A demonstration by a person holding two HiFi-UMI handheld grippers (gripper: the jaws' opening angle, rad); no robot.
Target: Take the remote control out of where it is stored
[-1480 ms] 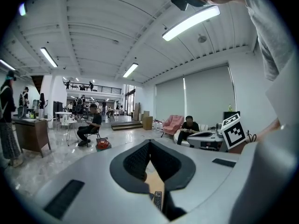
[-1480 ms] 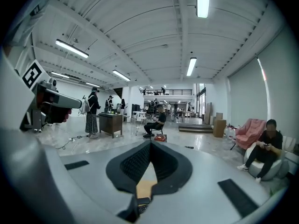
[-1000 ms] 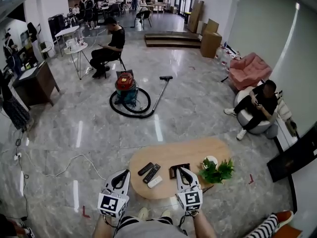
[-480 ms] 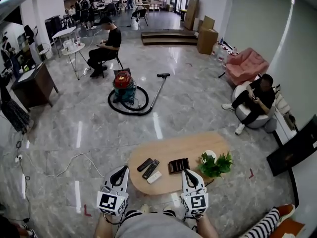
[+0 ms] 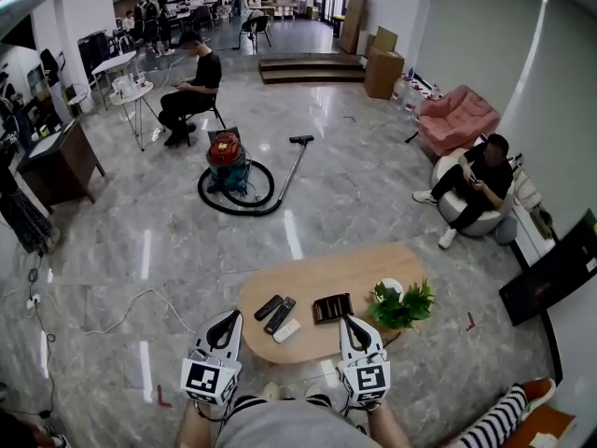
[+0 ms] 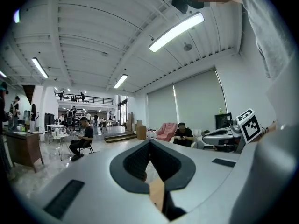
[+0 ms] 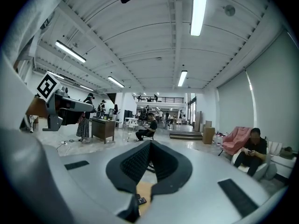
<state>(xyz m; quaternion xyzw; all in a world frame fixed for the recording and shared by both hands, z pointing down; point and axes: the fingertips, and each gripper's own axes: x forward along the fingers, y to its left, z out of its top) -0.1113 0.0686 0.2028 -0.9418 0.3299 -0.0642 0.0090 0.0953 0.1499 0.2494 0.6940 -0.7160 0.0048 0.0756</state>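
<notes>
Three remotes lay out in the open on the oval wooden surface (image 5: 350, 271), toward its left end. One dark remote (image 5: 269, 307) and a second dark remote (image 5: 281, 315) sat side by side at a slant. A white remote (image 5: 287, 330) lay just on the near side of them. A dark box (image 5: 333, 308) stood just right of the group, not touching it; I could not tell what it held. None of the remotes was inside it. A leafy plant (image 5: 404, 306) stood at the surface's right end.

The left gripper (image 5: 230, 318) was held low near the surface's left end, its fingers pressed together with nothing between them. The right gripper (image 5: 346, 321) had its tip over the near edge, just short of the dark box. Its fingers were likewise closed and empty. In the right gripper view a strip of the wood and one dark remote showed below the closed fingers.

A red vacuum cleaner (image 5: 228, 161) stood on the polished floor beyond the surface, its hose looped around it. A seated person (image 5: 189, 84) was on a chair further back. Another person (image 5: 476, 183) sat on a pale seat at right, near a pink armchair (image 5: 457, 119). Cardboard boxes (image 5: 381, 69) were stacked by the steps.
</notes>
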